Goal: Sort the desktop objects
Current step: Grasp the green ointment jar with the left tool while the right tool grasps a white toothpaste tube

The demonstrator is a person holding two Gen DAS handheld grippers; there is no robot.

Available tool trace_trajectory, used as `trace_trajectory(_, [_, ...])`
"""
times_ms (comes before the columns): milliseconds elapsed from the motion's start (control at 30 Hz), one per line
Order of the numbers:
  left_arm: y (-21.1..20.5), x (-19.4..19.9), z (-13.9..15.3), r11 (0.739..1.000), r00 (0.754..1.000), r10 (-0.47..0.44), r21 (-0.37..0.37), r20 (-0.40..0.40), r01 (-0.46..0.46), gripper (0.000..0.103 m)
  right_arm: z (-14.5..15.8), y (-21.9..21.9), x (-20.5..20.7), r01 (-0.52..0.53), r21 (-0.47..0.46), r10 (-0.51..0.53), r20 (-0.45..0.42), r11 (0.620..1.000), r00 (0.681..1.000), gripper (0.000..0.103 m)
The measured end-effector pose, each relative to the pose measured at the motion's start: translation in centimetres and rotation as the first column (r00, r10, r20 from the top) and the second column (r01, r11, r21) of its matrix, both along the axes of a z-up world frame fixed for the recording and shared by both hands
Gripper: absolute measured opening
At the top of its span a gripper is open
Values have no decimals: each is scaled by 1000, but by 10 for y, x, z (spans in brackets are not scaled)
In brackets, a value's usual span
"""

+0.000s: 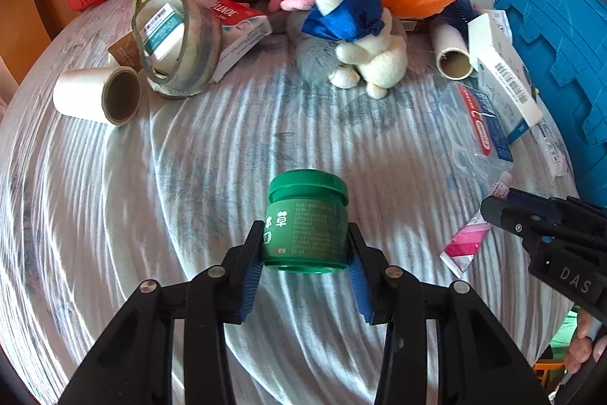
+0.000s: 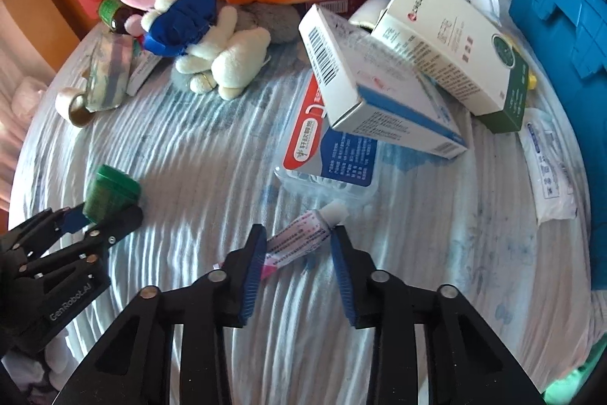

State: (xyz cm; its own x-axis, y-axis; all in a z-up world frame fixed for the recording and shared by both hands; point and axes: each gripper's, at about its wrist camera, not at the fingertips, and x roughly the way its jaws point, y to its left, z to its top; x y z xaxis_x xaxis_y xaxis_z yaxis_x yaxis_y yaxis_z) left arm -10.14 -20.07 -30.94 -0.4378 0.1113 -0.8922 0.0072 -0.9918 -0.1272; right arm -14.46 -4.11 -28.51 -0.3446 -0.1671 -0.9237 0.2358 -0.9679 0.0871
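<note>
Mid-pickup on both sides here: my left jaws [image 1: 305,249] are clamped on the green jar [image 1: 307,226], dead centre on the worktop [image 1: 189,177]. My right jaws [image 2: 299,245] straddle the pink tube [image 2: 299,240], pads barely touching. Next I'd squeeze fully, lift both, head for the blue bin [image 2: 561,6] at 2 o'clock.

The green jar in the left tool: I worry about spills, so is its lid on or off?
On. The green jar has its green screw lid seated on top, and it stands roughly upright between the left tool's pads.
</note>
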Motion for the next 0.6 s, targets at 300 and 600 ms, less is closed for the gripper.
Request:
trace_trajectory(300, [19, 10, -3, 999, 999, -52, -6, 11, 52, 40, -11, -11, 0, -90, -44, 93, 63, 995, 994, 29])
trace_trajectory(600, [9, 14, -2, 999, 999, -41, -1, 7, 41, 40, -15, -30, 8, -91, 94, 87, 46, 991, 995, 18])
